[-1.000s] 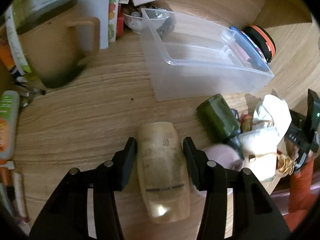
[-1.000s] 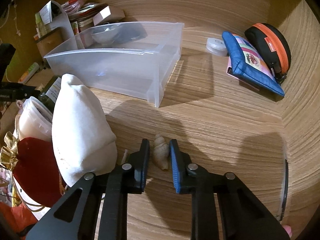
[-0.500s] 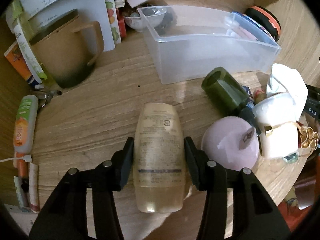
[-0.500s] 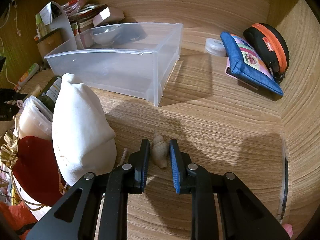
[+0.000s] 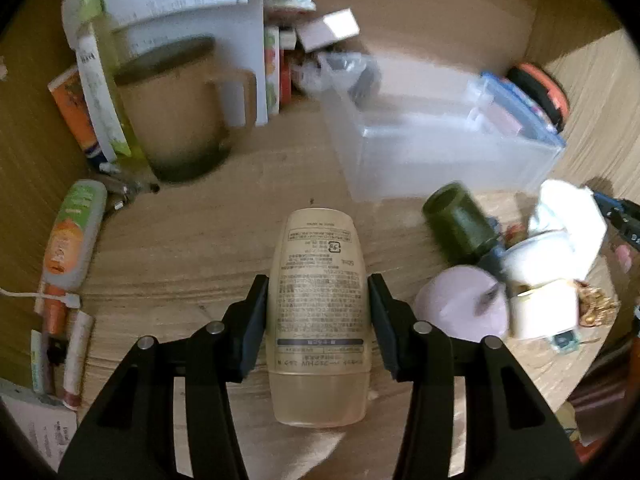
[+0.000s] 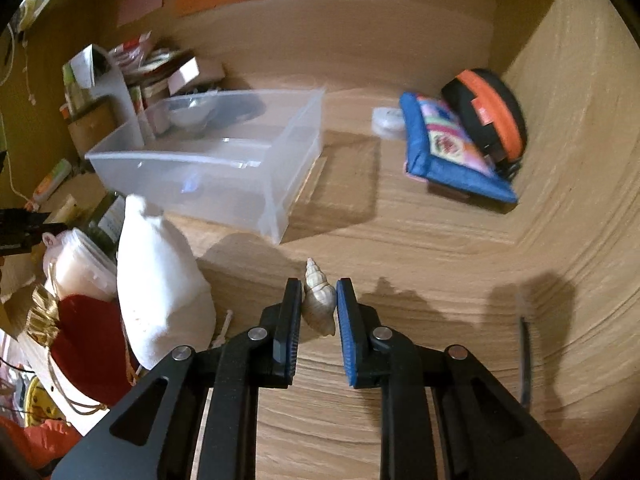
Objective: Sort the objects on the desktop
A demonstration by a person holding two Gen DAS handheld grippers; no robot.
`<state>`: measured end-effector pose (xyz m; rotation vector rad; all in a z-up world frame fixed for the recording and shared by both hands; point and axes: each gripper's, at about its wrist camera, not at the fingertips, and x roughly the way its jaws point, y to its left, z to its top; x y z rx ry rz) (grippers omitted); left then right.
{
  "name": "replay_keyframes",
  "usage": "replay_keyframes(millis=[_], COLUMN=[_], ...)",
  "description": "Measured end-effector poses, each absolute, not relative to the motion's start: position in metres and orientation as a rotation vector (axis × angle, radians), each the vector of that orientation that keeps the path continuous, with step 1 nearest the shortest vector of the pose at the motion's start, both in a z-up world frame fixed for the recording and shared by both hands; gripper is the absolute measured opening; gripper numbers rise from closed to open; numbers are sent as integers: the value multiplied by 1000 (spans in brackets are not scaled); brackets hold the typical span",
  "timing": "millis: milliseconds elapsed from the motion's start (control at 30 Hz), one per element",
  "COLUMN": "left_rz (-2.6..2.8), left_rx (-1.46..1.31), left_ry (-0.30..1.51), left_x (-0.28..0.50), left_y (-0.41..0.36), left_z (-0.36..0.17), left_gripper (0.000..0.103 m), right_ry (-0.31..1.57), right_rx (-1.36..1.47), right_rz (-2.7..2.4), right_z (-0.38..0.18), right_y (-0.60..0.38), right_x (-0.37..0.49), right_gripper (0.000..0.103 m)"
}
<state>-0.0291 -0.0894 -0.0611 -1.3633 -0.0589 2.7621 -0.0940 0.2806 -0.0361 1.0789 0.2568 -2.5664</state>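
Note:
My left gripper is shut on a beige translucent bottle with printed text, held off the wooden desk, its cap end toward the camera. My right gripper is shut on a small pale spiral seashell, lifted above the desk, its tip pointing away. A clear plastic bin stands beyond both, to the upper right in the left wrist view and to the upper left in the right wrist view.
Left wrist view: a brown mug, tubes at left, a dark green bottle, a pink round lid and white tubs at right. Right wrist view: a white cloth pouch, a red bag, a blue pouch, a black-orange case.
Both grippers rose with their loads: the bottle came up off the desk and the view tilted toward the mug and bin; the shell left the desk surface.

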Motion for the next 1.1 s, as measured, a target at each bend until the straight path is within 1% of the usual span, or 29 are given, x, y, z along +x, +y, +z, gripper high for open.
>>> replay_keyframes(millis=[167,600,733,900,967,1033,1067,1100], left_rz=[2793,2812,2768,2731,2716,2697,2686,2687], left_rx=[-1254,-1037,-1014,-1011,-1013,-1012,-1019,-1021], left_ry=[-123,-139,-174,-151,-150,-144,-144,-137], left_x=[-23,-39,-53,-72,-81,-90,-99,-103], left_y=[-89,-75,-72,-58,-54,-50,-48,-47], left_z=[-39,13,24,30,32,32,33,32], left_gripper=[48,48,48,47,45,27,27,24], right_ry=[272,278,266,240,244,246,246,248], right_rx=[1017,859,840,840,842,852,857,863], right_rz=[-2580,-2526,-2492,-2447,-2433,-2413,-2404,-2400], right_z=[-18,26,33,38,38,36,35,33], right_y=[278,241,225,212,204,198,196,193], right_x=[-92,-97,-109,-125,-132,-139,-142,-146], right_gripper=[16,16,16,16,16,16,16,16])
